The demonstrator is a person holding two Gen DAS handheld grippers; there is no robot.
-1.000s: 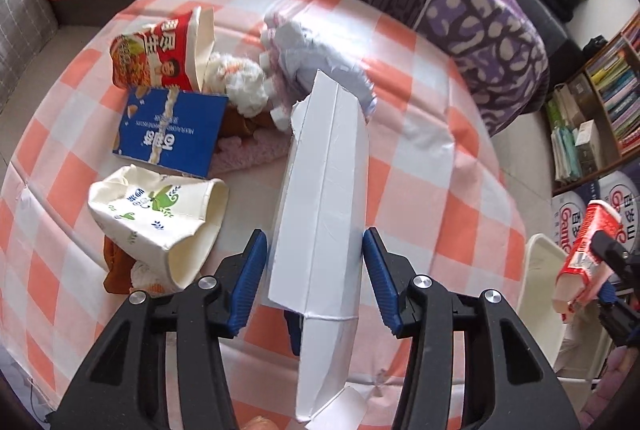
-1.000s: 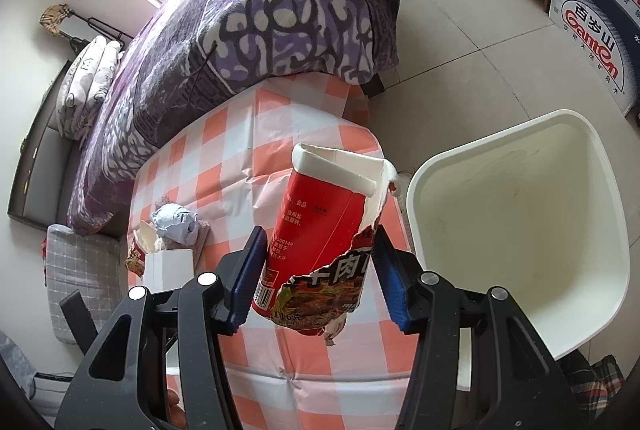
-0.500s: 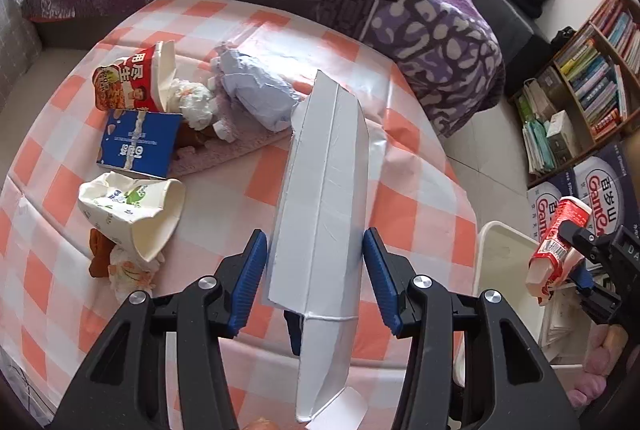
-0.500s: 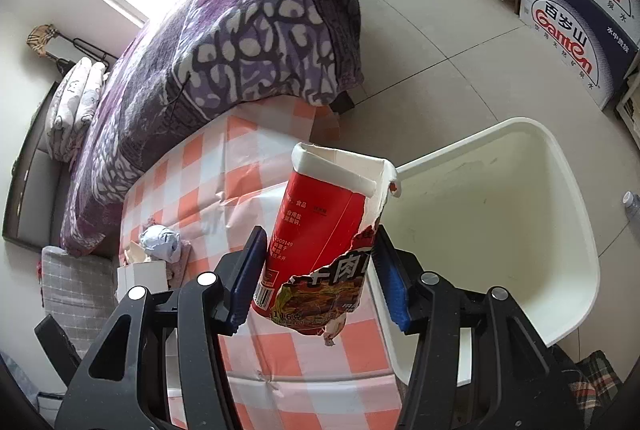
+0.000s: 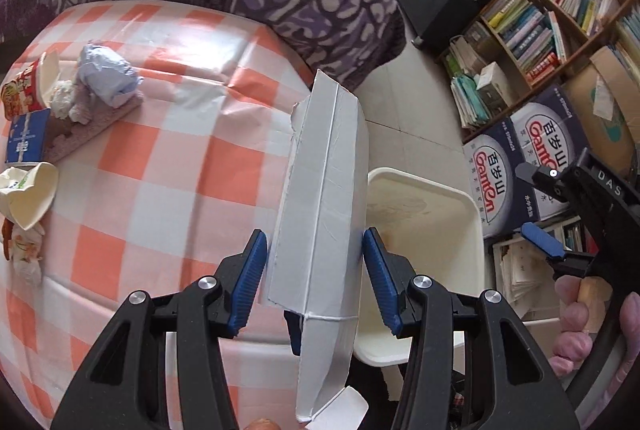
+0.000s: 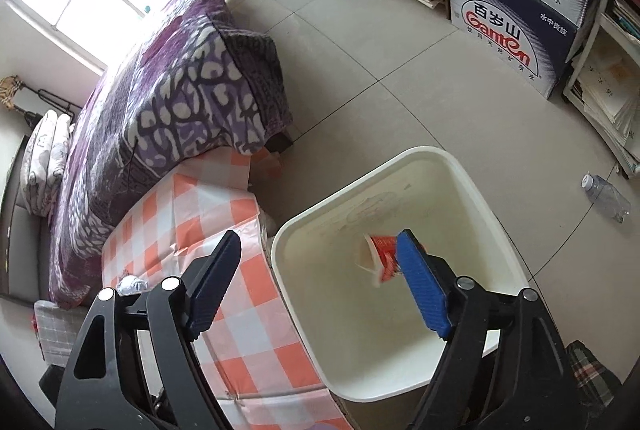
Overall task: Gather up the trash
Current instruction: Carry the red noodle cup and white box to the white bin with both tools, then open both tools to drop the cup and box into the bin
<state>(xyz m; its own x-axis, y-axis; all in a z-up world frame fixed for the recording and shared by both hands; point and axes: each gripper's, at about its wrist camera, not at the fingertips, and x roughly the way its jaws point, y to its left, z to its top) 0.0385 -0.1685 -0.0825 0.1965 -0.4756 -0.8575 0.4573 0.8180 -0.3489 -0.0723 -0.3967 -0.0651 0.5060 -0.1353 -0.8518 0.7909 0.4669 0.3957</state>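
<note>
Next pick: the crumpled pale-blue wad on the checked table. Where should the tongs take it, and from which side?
Pinch the pale-blue wad across its short width, near the middle, coming down from above. It sits on top of the pinkish cloth with its crown exposed, while white tissue crowds its left side. Being crumpled, it should probably squash into the grip.

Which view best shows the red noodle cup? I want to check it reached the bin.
The right wrist view: the red noodle cup lies inside the white bin, partly behind a blue pad. The left wrist view shows the bin, but no cup.
</note>
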